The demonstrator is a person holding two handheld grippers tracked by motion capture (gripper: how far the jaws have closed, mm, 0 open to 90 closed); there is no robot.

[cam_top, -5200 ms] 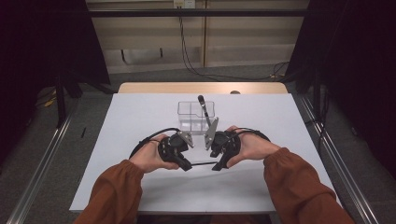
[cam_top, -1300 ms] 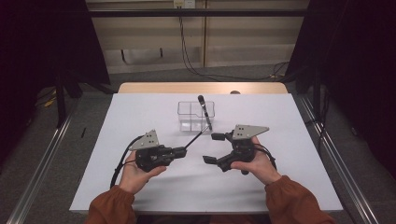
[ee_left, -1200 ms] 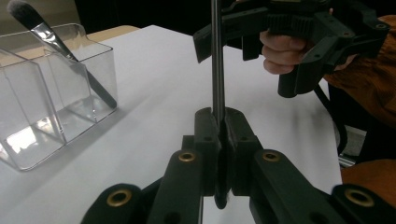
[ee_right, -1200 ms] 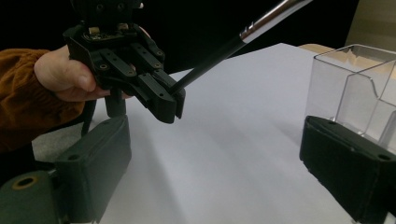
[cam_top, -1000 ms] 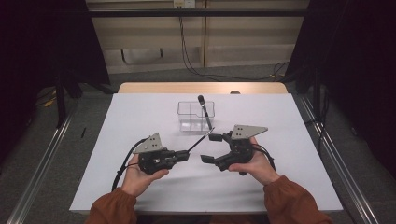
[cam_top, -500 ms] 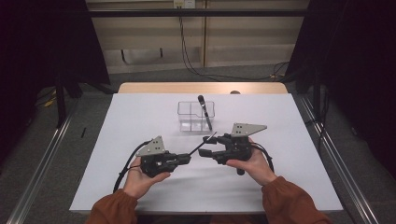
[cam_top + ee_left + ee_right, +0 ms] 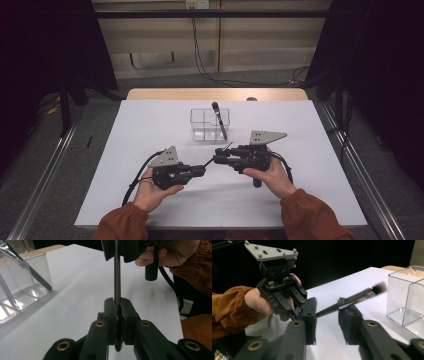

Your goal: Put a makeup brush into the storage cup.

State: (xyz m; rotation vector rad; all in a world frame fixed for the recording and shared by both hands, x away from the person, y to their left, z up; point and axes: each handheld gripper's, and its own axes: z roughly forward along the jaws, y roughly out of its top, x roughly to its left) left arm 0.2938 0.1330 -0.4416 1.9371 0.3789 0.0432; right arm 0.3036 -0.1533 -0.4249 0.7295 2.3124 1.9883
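My left gripper (image 7: 202,170) (image 7: 118,303) is shut on the handle of a thin black brush (image 7: 226,148) (image 7: 116,277) and holds it above the white table. The brush points towards my right gripper (image 7: 218,156) (image 7: 325,315), whose jaws have just been closing. They stand on either side of the brush (image 7: 357,296) with a gap still showing between the pads. The bristle end is blurred and reaches towards a clear plastic box (image 7: 209,125) (image 7: 404,297). In the left gripper view, the right gripper (image 7: 116,258) straddles the brush from above.
The clear box (image 7: 22,282) has compartments and holds a black pen-like stick (image 7: 218,117) (image 7: 37,277) leaning upright. It stands at mid-table beyond both grippers. White table (image 7: 310,130) surface lies around the hands; dark curtains and floor rails flank the table.
Both hands have drawn back from the box to the near table. The right gripper has slid left to meet the left one, and its jaws have narrowed around the brush.
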